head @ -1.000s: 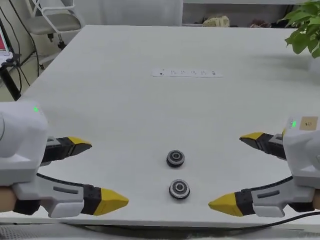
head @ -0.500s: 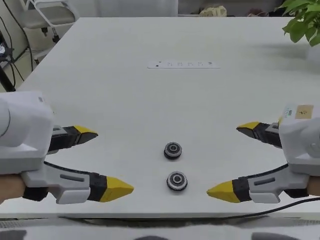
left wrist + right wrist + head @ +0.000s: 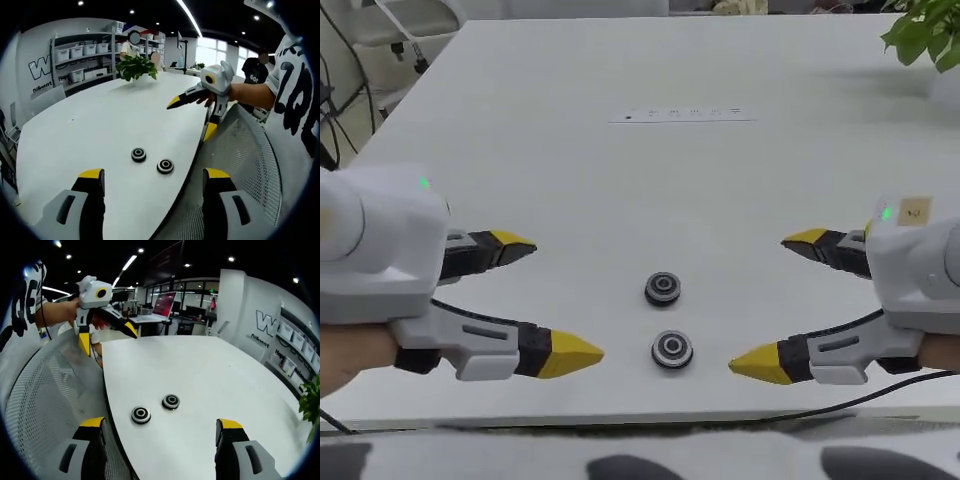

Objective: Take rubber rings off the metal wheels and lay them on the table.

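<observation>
1. The white table (image 3: 720,180) is the biggest thing in front of me. In the head view a flush socket strip (image 3: 682,115) sits at 12 o'clock of the wheels, well apart from them. A leafy plant (image 3: 920,35) is at about 1 o'clock, at the far corner.
2. My left claw (image 3: 560,298) hangs at 9 o'clock of the wheels. Its jaws are spread wide with nothing between them, and the yellow tips point in toward the middle.
3. My right claw (image 3: 762,302) is at 3 o'clock of the wheels. It is spread just as wide, grips nothing, and faces the left one across the work.
4. The two metal wheels lie flat close to the table's near edge, between my claws and touched by neither. The far wheel (image 3: 663,288) sits at 12 o'clock of the near wheel (image 3: 672,349). They are near each other but apart.
5. A dark band that I take for the rubber ring (image 3: 657,350) runs round the near wheel. The far wheel has the same band, though both are too small for me to be sure.
6. As I judge it, nothing is done yet. Both rings are still to be pulled off and laid on the table.
</observation>
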Motion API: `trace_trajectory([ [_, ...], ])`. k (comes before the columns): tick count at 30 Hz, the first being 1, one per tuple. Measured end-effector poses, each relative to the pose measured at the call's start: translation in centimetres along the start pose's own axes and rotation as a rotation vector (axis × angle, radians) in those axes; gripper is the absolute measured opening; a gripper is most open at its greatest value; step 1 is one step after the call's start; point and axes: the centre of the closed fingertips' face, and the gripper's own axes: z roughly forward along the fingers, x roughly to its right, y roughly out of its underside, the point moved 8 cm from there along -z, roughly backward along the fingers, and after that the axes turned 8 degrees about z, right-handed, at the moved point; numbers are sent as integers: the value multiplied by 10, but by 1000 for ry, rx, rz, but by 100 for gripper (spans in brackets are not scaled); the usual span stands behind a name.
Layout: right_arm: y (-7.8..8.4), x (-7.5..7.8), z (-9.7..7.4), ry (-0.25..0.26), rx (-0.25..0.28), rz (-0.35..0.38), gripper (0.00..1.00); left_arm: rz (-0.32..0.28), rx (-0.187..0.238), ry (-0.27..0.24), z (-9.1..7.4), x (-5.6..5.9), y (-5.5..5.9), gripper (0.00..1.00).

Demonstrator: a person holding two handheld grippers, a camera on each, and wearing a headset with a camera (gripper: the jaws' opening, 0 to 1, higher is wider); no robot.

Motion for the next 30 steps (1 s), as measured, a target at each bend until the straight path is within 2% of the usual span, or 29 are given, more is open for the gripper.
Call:
trace_trajectory([
  [5, 6, 4, 5, -3, -22, 8, 88, 20, 18, 7, 5, -4, -2, 72],
  [10, 7, 5, 6, -12, -14, 29, 87, 27, 15, 23, 12, -7, 0, 72],
  [15, 6, 6, 7, -25, -11, 37, 85, 65, 44, 39, 17, -7, -4, 68],
  [27, 5, 5, 22, -78, -25, -9, 78, 115, 46, 83, 35, -9, -12, 64],
  [30, 5, 6, 26, -99, -23, 5, 76, 131, 38, 96, 42, -9, -13, 62],
])
